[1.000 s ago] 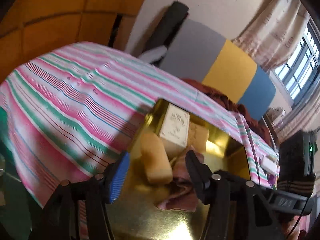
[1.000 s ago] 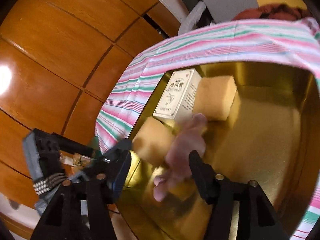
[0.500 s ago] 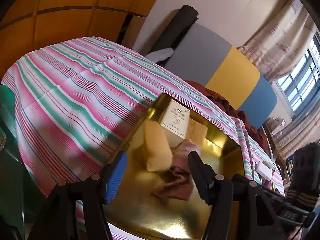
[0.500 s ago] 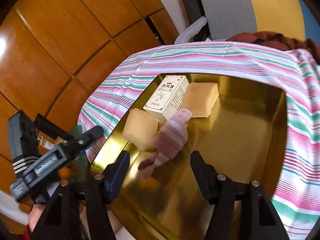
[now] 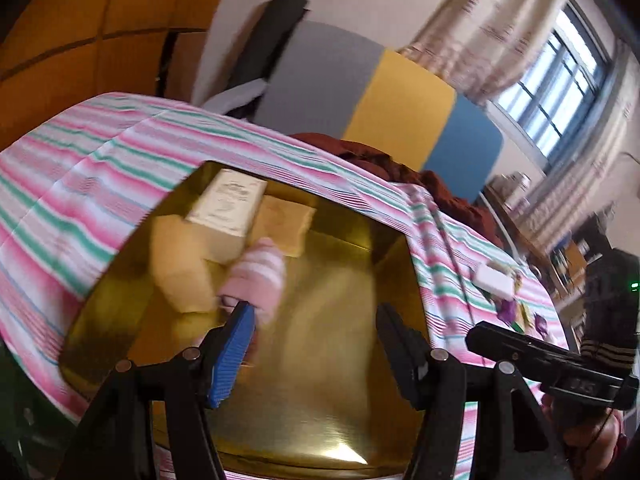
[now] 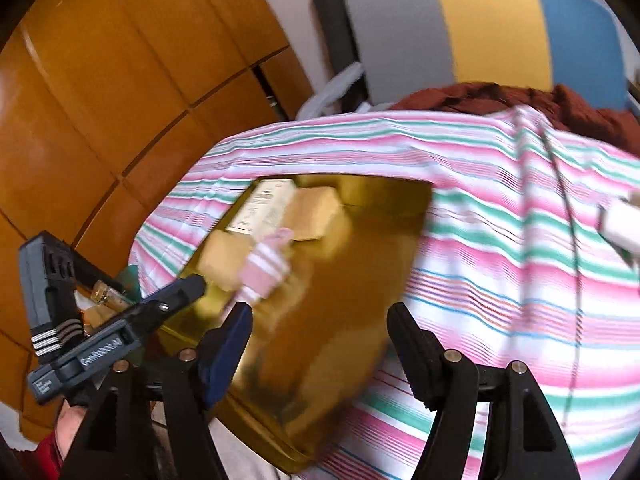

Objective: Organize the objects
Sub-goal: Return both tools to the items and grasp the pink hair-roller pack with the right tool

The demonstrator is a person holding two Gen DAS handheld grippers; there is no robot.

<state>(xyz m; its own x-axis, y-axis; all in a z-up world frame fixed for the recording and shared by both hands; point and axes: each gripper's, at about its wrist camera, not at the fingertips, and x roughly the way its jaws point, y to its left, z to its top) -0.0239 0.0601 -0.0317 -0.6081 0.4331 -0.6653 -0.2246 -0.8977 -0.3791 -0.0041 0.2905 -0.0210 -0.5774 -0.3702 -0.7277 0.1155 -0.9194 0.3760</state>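
Note:
A gold tray (image 5: 320,380) lies on a pink, green and white striped cloth (image 5: 80,184). At its far left corner sit a white printed box (image 5: 228,204), two yellow sponges (image 5: 284,224) (image 5: 180,256) and a pink striped sock (image 5: 256,276), which rests against them. My left gripper (image 5: 314,316) hovers open over the tray's middle, and the sock is just beyond its blue left finger. My right gripper (image 6: 320,312) hangs over the tray's (image 6: 320,340) right side with its jaws opening and nothing between them. The sock (image 6: 264,268) lies left of it.
A small white object (image 5: 494,280) and a thin cable (image 6: 560,200) lie on the cloth right of the tray. Maroon fabric (image 5: 400,168) and a grey, yellow and blue panel (image 5: 400,96) stand behind the table. Wooden panelling (image 6: 120,80) is at the left.
Both grippers have drawn back from the tray's corner and swung right. The sock, earlier between the right fingers, now lies in the tray beyond them. The right jaws stand wider.

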